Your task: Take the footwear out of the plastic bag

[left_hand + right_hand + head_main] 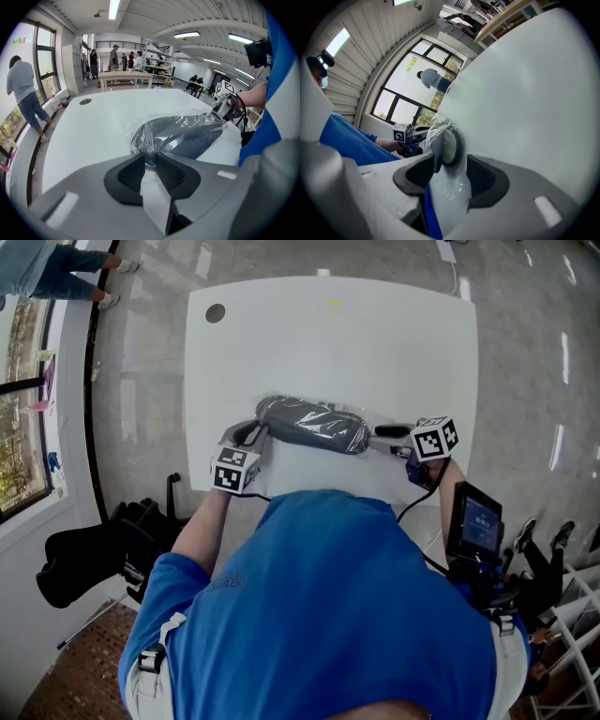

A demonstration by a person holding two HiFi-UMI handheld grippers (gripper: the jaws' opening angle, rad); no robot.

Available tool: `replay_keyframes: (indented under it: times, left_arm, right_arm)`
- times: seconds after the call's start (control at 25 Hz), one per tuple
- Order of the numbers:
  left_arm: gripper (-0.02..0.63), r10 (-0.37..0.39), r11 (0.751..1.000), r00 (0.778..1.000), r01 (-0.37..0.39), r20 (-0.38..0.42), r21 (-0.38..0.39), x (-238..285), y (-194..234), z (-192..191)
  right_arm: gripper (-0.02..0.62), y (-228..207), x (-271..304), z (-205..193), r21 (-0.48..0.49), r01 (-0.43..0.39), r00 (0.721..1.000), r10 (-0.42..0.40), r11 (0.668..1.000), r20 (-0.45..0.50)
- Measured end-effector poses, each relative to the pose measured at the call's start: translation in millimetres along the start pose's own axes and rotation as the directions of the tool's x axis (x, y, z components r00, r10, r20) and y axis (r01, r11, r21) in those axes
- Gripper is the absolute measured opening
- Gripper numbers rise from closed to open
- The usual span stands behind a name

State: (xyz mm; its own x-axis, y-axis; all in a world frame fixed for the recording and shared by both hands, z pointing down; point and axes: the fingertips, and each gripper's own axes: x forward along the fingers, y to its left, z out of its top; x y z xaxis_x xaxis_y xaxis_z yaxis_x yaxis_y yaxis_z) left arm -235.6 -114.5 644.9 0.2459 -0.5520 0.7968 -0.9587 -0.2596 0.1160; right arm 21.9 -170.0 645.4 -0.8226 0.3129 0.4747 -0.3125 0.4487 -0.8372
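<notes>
A dark grey shoe lies on its side inside a clear plastic bag near the front edge of the white table. My left gripper is at the bag's left end. In the left gripper view its jaws are shut on a bunch of the bag's film, with the wrapped shoe just beyond them. My right gripper is at the bag's right end. Its jaws stand open around the shoe's end and loose film, the right pad clearly apart from them.
A round cable hole sits in the table's far left corner. A person stands by the windows at the left. Black gear lies on the floor at my left, and a small screen is at my right.
</notes>
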Motion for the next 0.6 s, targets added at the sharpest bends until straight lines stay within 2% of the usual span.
replay_keyframes:
  times: [0.32, 0.6]
  left_arm:
    - [0.083, -0.002, 1.0, 1.0, 0.002, -0.002, 0.001, -1.6, 0.6, -0.4]
    - [0.083, -0.006, 1.0, 1.0, 0.006, -0.001, 0.0, -2.4, -0.5, -1.0]
  right_arm:
    - [0.221, 10.8, 14.0, 6.7, -0.024, -0.018, 1.0, 0.018, 1.0, -0.012]
    - [0.213, 7.8, 20.7, 9.3, -0.016, 0.016, 0.999, -0.017, 1.0, -0.049]
